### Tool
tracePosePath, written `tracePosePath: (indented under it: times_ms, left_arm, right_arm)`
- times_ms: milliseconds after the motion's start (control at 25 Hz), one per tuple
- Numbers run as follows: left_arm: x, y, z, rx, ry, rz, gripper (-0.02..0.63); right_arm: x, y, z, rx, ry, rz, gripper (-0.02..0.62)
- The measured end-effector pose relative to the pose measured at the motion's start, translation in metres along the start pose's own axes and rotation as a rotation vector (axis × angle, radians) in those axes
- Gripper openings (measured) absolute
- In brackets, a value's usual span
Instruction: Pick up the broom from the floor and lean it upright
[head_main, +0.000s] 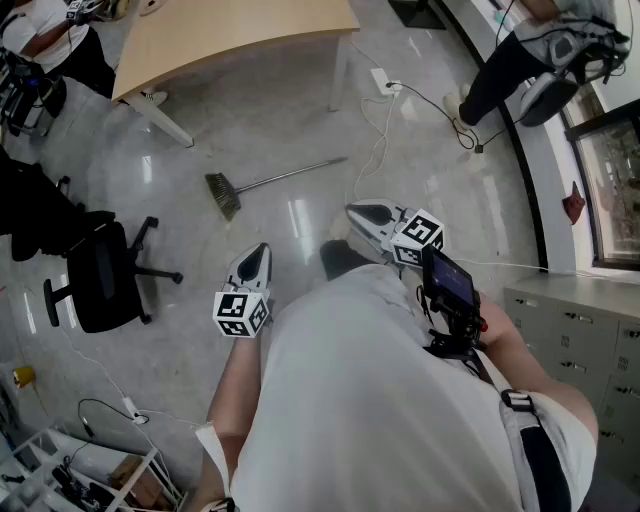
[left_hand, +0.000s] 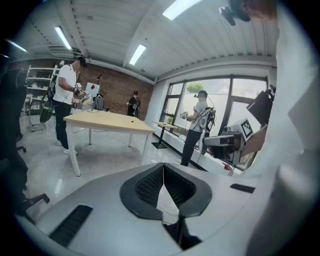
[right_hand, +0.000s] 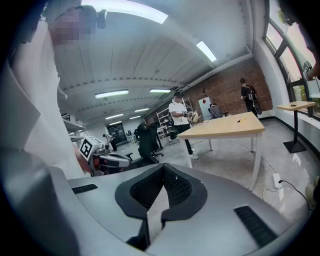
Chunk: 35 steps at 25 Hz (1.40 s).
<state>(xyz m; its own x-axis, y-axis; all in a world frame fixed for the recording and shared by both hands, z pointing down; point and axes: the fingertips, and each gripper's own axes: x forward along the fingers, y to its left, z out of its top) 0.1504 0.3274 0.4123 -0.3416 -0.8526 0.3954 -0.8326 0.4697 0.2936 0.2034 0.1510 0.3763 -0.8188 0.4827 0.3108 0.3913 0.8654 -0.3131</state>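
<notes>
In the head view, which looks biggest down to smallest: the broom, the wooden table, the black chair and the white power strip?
1. wooden table
2. black chair, about as long as the broom but much bulkier
3. broom, long and thin
4. white power strip

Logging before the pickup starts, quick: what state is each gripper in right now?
Left gripper: closed, holding nothing.
Right gripper: closed, holding nothing.
Neither touches the broom.
</notes>
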Motion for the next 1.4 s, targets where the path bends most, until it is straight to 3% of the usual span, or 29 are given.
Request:
tracePosePath:
  times_ms: [360, 800, 1000, 1400]
  left_arm:
    - [0.063, 0.028, 0.029, 0.022, 0.078, -0.018, 0.009]
    - [0.154, 0.058, 0.069, 0.097, 0.200, -0.066, 0.009]
    - [0.191, 0.066, 0.078, 0.145, 0.254, -0.133, 0.009]
    - [0.257, 0.094, 0.088, 0.225, 0.350, -0.337, 0.009]
  right_arm:
    - [0.031, -0.083, 0.011, 0.021, 0.050, -0.083, 0.017]
    - [0.046, -0.170, 0.029, 0.048, 0.069, -0.103, 0.017]
    - [0.047, -0.189, 0.030, 0.037, 0.076, -0.121, 0.017]
    - [0.052, -0.216, 0.015, 0.159, 0.082, -0.303, 0.017]
